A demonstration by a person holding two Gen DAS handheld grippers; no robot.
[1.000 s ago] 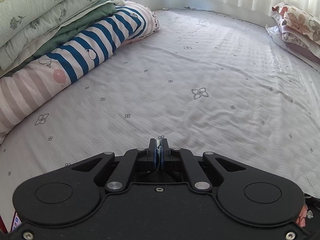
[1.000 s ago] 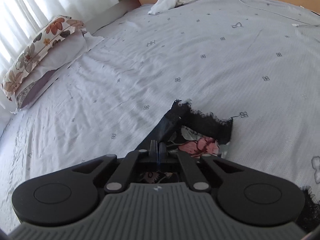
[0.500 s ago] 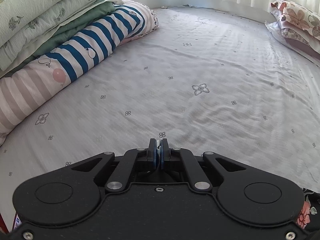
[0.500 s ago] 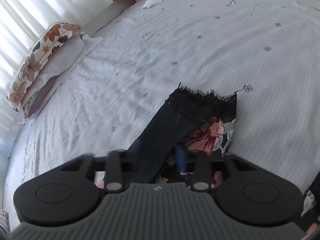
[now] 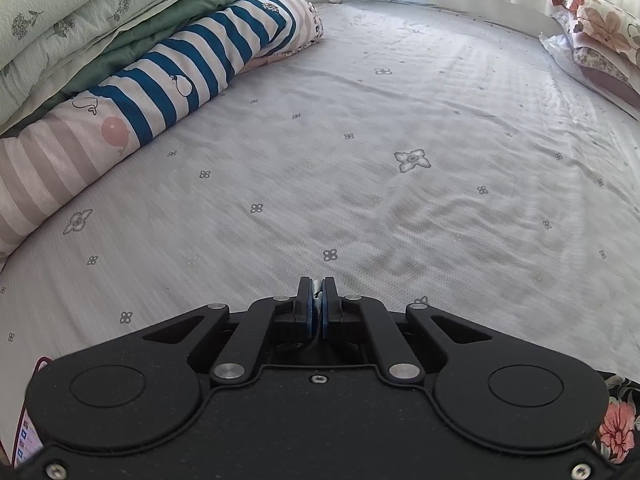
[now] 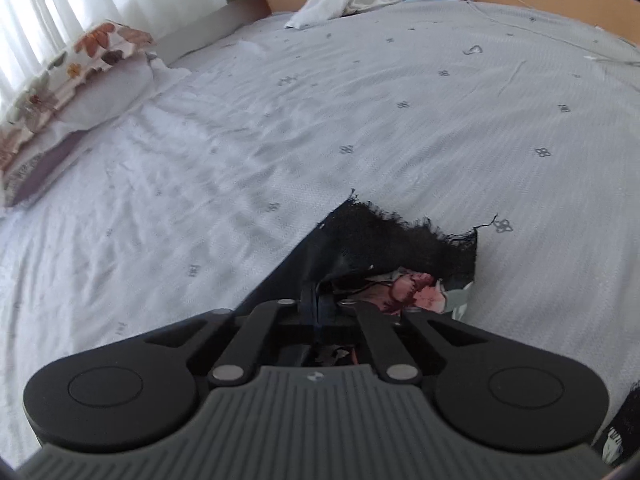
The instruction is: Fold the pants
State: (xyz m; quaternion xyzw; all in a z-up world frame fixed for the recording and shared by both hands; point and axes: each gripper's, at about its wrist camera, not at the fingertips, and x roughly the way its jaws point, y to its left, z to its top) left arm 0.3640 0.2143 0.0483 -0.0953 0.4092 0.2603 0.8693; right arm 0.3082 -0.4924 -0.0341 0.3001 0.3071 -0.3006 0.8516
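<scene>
A thin edge of fabric is being pinched between the closed jaws of the left gripper above the bedsheet. The pants, black with a floral print, are being gripped by the closed right gripper, their frayed hem lying on the bedsheet just ahead of it.

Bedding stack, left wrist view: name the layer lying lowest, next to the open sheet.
The blue-and-white striped quilt, turning pink-striped nearer the camera. It rests directly on the bed sheet; the dark green blanket and pale green floral quilts are piled above it.
</scene>
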